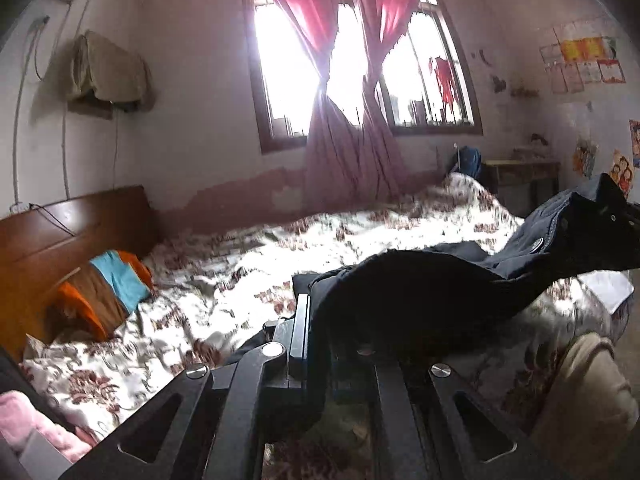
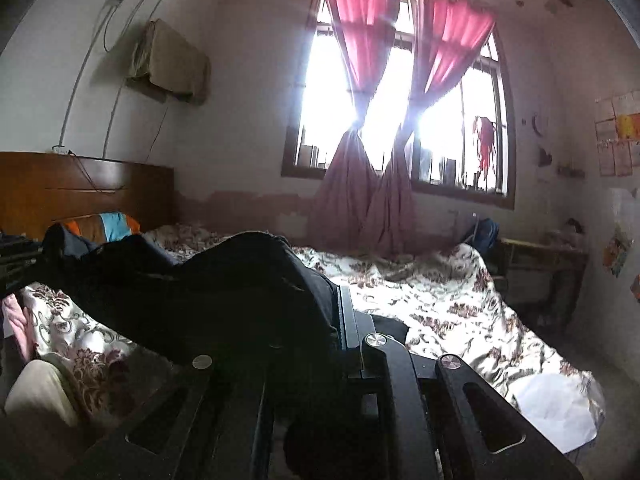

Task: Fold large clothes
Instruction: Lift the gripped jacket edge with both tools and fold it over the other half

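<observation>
A large dark navy garment (image 1: 432, 280) hangs stretched in the air above the bed between my two grippers. My left gripper (image 1: 316, 300) is shut on one end of it; the cloth drapes over the right finger and hides it. At the far right of the left wrist view the other end runs to the right gripper (image 1: 616, 216). In the right wrist view the same garment (image 2: 208, 280) spreads leftward, and my right gripper (image 2: 336, 308) is shut on its edge. The left gripper (image 2: 16, 256) shows dimly at the left border.
The bed carries a white quilt with a red-brown floral print (image 1: 248, 276), with a wooden headboard (image 1: 60, 232) and an orange, blue and brown pillow (image 1: 108, 284) at the left. Behind stands a window with pink curtains (image 2: 384, 128). A small table (image 2: 540, 256) is at the right wall.
</observation>
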A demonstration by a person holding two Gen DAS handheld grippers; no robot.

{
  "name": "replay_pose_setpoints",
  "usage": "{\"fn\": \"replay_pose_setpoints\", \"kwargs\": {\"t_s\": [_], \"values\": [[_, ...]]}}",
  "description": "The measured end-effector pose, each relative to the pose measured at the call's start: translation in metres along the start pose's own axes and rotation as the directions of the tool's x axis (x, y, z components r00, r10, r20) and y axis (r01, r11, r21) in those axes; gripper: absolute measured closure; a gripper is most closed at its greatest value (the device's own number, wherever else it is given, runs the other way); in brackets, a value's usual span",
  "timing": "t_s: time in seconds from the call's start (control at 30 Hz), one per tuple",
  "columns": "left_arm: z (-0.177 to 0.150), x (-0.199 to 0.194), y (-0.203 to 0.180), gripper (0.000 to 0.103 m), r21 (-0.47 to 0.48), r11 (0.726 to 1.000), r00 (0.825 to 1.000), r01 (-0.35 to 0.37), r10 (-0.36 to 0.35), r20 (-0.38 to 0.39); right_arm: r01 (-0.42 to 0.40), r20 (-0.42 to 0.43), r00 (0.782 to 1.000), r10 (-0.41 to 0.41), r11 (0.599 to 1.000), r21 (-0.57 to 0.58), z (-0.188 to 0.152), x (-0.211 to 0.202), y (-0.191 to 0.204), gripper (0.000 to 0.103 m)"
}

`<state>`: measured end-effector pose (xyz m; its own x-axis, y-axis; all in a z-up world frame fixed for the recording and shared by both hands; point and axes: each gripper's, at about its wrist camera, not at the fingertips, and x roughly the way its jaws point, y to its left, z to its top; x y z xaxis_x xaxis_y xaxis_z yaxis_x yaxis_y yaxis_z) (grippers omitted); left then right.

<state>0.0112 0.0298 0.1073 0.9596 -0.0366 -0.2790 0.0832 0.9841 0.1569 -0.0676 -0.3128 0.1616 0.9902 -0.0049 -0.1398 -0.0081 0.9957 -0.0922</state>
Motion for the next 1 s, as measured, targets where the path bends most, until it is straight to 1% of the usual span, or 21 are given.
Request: {"fn": "replay_pose_setpoints", "kwargs": {"t_s": [0.07,0.13,0.23,0.33,0.5,0.6,0.83,1.0], "values": [[0.009,-0.002,0.003,0.096,0.0,1.0,1.0,0.001,-0.001,0.028,0.007,0.003,1.0,-0.007,1.0,-0.005,0.0,0.002,0.0,0.095],[0.014,0.005,0.0,0.096,0.027,1.0,0.999,-0.011,0.009,0.048,0.015,-0.017,1.0,-0.015,1.0,-0.004,-0.004,0.013,0.001,0.095],[0.017,0.016,-0.005,0.096,0.047,0.999,0.999,-0.005,0.003,0.05,0.018,-0.055,0.998,-0.016,0.999,0.029,-0.005,0.025,-0.004,0.095],[0.022,0.031,-0.01,0.096,0.062,0.998,0.999,0.002,-0.006,0.054,0.024,-0.071,0.997,-0.02,0.998,0.052,-0.004,0.039,-0.013,0.095],[0.035,0.047,-0.02,0.096,0.088,0.996,0.997,-0.011,0.004,0.081,0.031,-0.069,0.997,-0.027,0.998,0.06,-0.002,0.064,-0.019,0.095],[0.041,0.059,-0.024,0.096,0.095,0.995,0.997,-0.025,0.018,0.069,0.033,-0.063,0.998,-0.029,0.998,0.06,-0.004,0.074,-0.02,0.095],[0.044,0.081,-0.02,0.096,0.054,0.998,0.998,-0.027,0.024,0.057,0.032,-0.052,0.998,-0.03,0.998,0.047,-0.003,0.104,-0.02,0.095],[0.052,0.103,-0.024,0.096,0.062,0.997,0.997,-0.041,0.037,0.061,0.038,-0.047,0.998,-0.035,0.997,0.074,-0.006,0.132,-0.027,0.095]]}}
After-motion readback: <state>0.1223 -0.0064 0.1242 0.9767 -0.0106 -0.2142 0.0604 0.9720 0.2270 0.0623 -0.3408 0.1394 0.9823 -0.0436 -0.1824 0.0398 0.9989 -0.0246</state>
